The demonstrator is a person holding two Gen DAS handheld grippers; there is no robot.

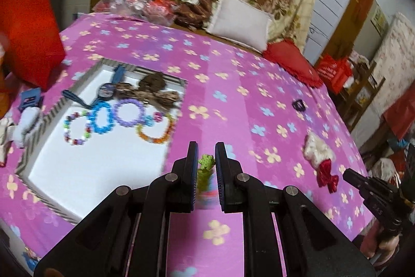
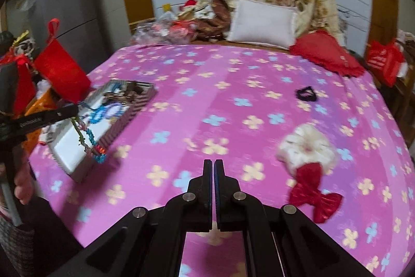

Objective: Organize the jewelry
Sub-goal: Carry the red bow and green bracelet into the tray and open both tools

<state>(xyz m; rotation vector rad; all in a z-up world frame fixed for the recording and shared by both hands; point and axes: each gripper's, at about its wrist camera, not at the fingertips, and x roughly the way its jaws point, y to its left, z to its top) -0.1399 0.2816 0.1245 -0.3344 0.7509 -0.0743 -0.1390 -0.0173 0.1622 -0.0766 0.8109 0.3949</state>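
**A:** Left claw (image 1: pixel 205 155) was pinched on a bead bracelet (image 2: pixel 89 140). From the right wrist view it dangled at the left of frame, over the near corner of the box (image 2: pixel 122 121). Looked light and floppy, probably swings a lot. I'd grip across the strand, not on one bead.

**B:** Yeah, and the right claw (image 2: pixel 213 170) was clamped tight with nothing in it, angled down over the bed (image 2: pixel 233 85). The scrunchie (image 2: pixel 308 147) with the red bow sat at lower right, soft and squashy, so grab the fluffy ring. Other bracelets (image 1: pixel 127 112) were already in the box.
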